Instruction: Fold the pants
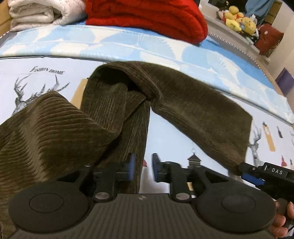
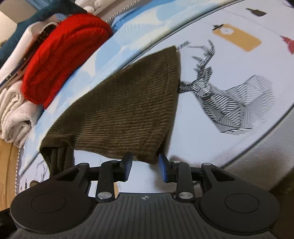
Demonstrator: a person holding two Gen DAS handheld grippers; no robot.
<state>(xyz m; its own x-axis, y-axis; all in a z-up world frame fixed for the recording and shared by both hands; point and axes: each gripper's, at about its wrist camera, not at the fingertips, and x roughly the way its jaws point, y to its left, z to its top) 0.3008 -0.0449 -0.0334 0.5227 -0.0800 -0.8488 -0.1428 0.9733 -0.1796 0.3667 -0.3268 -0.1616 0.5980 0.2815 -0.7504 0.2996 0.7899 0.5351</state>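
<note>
Dark olive corduroy pants (image 1: 117,110) lie crumpled on the light blue bed sheet (image 1: 174,139). In the left wrist view one leg runs toward my left gripper (image 1: 143,168), whose jaws stand apart around the leg's edge. The other leg (image 1: 202,117) stretches right to my right gripper (image 1: 252,174), at its hem corner. In the right wrist view my right gripper (image 2: 145,165) is open, the blue pads either side of the hem corner of the pants (image 2: 125,117).
A red folded blanket (image 1: 147,16) and a cream folded blanket (image 1: 38,12) sit at the far side of the bed. Yellow plush toys (image 1: 238,20) lie on a shelf at the back right. The bed's edge (image 2: 261,147) runs near my right gripper.
</note>
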